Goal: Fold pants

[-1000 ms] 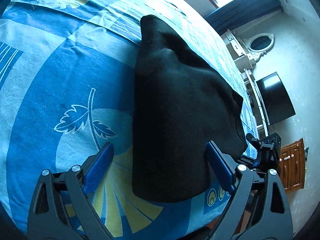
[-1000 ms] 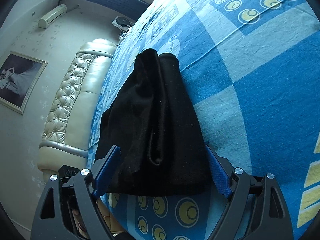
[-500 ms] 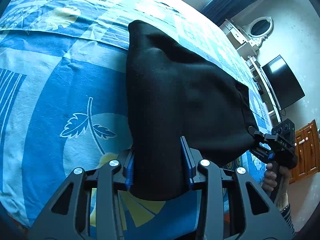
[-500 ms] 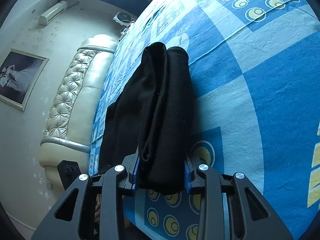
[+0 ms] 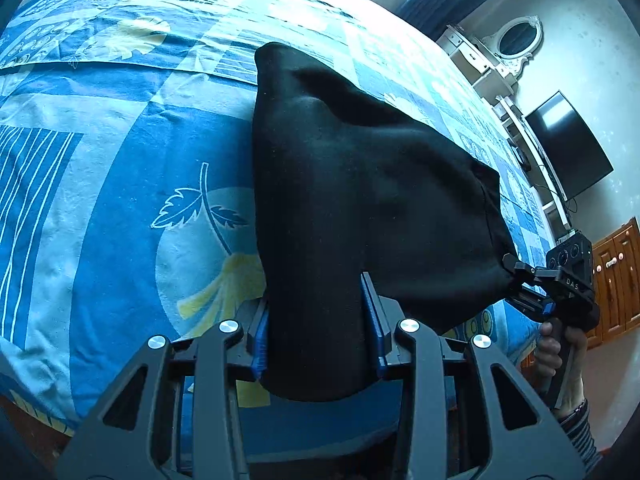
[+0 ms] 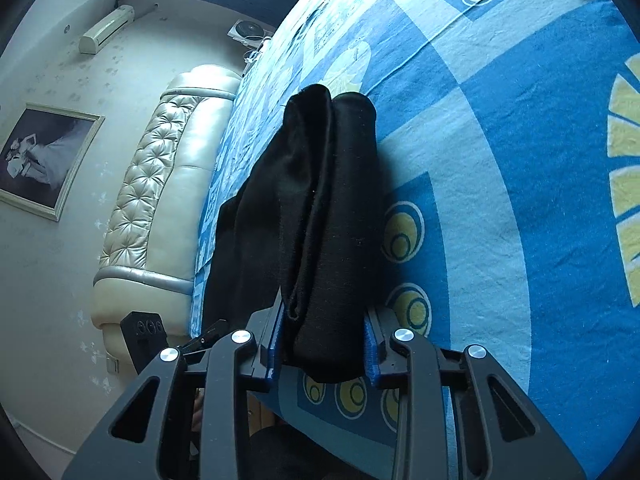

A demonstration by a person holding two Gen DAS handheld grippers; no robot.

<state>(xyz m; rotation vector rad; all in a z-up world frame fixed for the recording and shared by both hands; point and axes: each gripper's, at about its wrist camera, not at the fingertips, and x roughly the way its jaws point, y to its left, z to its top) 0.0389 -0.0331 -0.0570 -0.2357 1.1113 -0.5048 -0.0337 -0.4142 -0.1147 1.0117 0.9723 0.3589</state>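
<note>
Gripping the black pants point(image 5: 360, 200) on the bedsheet point(image 5: 120, 160), left gripper point(image 5: 316, 332) at 6 o'clock and right gripper point(image 6: 324, 344) both clamp bunched fabric.

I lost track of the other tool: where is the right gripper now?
In the left wrist view, the right gripper is at the far right, shut on the black pants' near corner at the bed's edge, below the TV.

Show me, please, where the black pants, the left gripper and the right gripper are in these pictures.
black pants point(image 5: 352, 184), left wrist view, on the broad middle of the cloth.
left gripper point(image 5: 316, 340), left wrist view, midway between its fingertips, which clamp the cloth.
right gripper point(image 6: 326, 346), right wrist view, midway between its fingertips, shut on bunched cloth.
</note>
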